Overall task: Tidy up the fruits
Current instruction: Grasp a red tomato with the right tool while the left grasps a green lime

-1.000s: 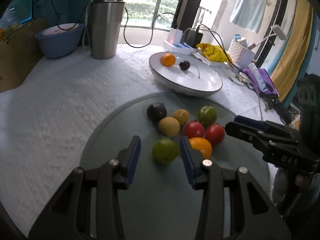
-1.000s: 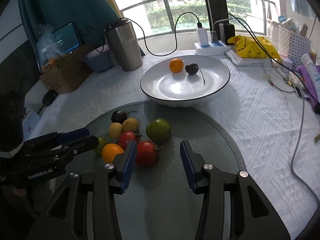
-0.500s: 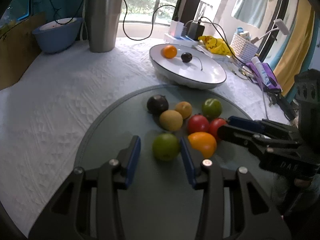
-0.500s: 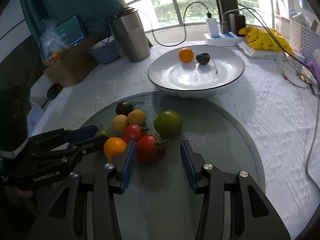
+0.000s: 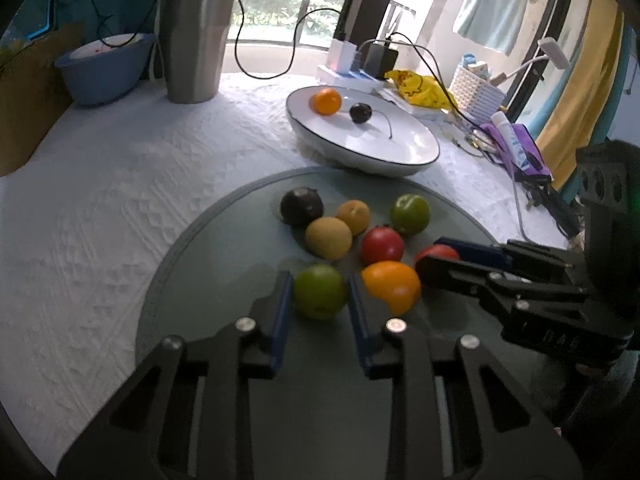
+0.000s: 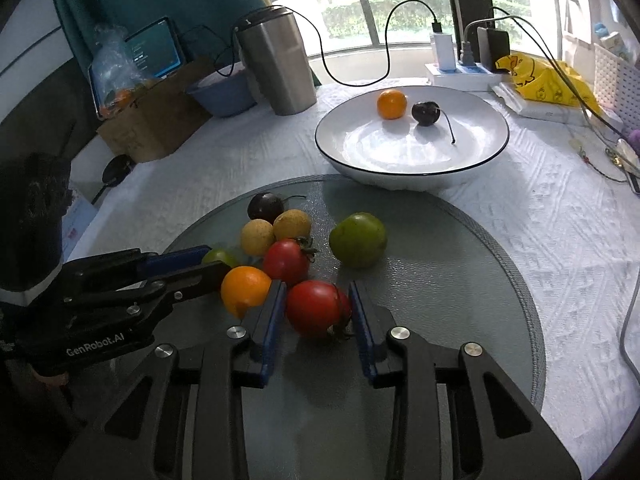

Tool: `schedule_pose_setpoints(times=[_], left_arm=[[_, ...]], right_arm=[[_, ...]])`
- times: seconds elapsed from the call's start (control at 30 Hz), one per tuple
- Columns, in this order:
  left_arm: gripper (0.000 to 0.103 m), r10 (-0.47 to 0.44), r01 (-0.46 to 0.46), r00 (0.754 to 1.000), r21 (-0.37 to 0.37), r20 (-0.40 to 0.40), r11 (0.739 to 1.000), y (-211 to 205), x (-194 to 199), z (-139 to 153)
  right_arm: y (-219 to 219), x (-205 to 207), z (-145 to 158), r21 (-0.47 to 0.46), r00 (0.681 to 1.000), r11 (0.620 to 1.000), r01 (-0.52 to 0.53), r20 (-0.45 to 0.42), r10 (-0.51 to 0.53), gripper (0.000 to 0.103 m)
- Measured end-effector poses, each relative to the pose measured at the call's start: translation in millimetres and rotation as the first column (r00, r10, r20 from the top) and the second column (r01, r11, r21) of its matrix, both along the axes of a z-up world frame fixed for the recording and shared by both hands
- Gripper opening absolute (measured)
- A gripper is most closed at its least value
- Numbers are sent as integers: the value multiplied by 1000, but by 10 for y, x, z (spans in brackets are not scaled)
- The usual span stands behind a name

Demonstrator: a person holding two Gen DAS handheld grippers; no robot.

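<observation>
Several fruits lie clustered on a round glass mat [image 5: 192,280]. My left gripper [image 5: 319,308] is shut on a small green fruit [image 5: 320,292], its blue pads pressing both sides. My right gripper [image 6: 318,314] has its jaws closing on a red tomato [image 6: 316,304], and the pads touch both of its flanks. An orange [image 6: 245,290] sits between the two grippers. A second tomato [image 6: 286,261], a larger green fruit [image 6: 358,239], two yellow fruits and a dark plum [image 6: 265,206] lie behind. The white bowl [image 6: 412,176] holds an orange [image 6: 392,104] and a dark cherry [image 6: 425,113].
A steel tumbler [image 6: 276,64] and a blue bowl [image 6: 222,94] stand at the back left beside a cardboard box [image 6: 156,124]. A power strip [image 6: 460,72] with cables, a yellow bag [image 6: 540,80] and a white basket [image 6: 616,80] line the back right.
Both pairs of jaws have narrowed, the left onto the green fruit and the right onto the red tomato. Neither hand has shifted noticeably.
</observation>
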State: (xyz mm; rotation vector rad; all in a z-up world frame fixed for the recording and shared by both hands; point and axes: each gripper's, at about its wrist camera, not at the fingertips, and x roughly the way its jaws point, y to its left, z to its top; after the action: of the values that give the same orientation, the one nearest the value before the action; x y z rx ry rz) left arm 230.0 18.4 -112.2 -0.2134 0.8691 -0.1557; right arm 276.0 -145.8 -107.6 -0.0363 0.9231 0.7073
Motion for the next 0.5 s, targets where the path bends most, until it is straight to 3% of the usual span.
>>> schedule_pose_setpoints(times=[0.5], left_arm=[[28, 17, -16, 999, -12, 52, 1000, 49, 13, 234]], right_arm=[[-174, 93, 273, 5, 997, 999, 42, 69, -42, 35]])
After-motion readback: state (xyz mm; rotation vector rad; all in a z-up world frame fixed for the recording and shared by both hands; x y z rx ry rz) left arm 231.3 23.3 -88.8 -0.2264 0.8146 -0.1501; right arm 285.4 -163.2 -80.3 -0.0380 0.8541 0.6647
